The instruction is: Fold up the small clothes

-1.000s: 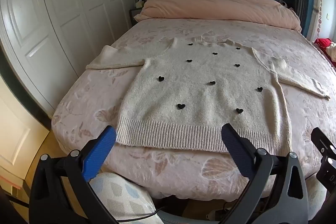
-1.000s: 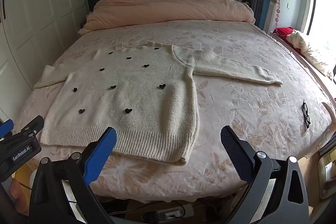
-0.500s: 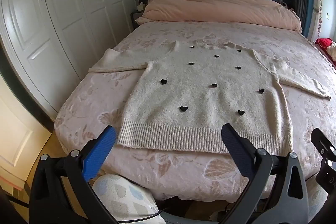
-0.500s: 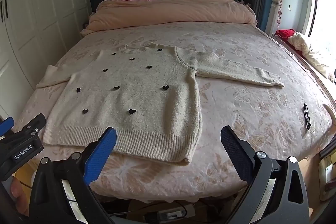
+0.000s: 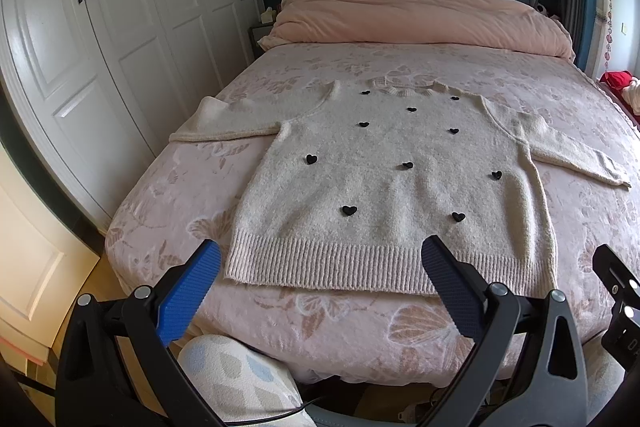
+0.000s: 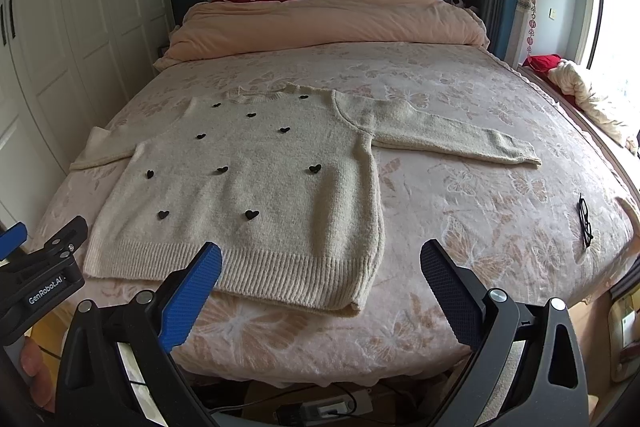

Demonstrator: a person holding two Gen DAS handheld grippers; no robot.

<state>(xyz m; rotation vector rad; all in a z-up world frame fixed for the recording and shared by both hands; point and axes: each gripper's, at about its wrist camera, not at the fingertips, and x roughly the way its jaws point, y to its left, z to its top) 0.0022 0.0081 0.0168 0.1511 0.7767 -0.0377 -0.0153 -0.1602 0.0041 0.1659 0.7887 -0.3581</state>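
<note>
Cream sweater lies flat on the bed, sleeves out.
I hold my left hand-held gripper and right hand-held gripper wide open (both empty) near its ribbed hem.

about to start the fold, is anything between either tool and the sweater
Nothing visible. The sweater lies flat on the bed, both open tools, left and right, short of its hem. The glasses lie well off to the right.
</note>
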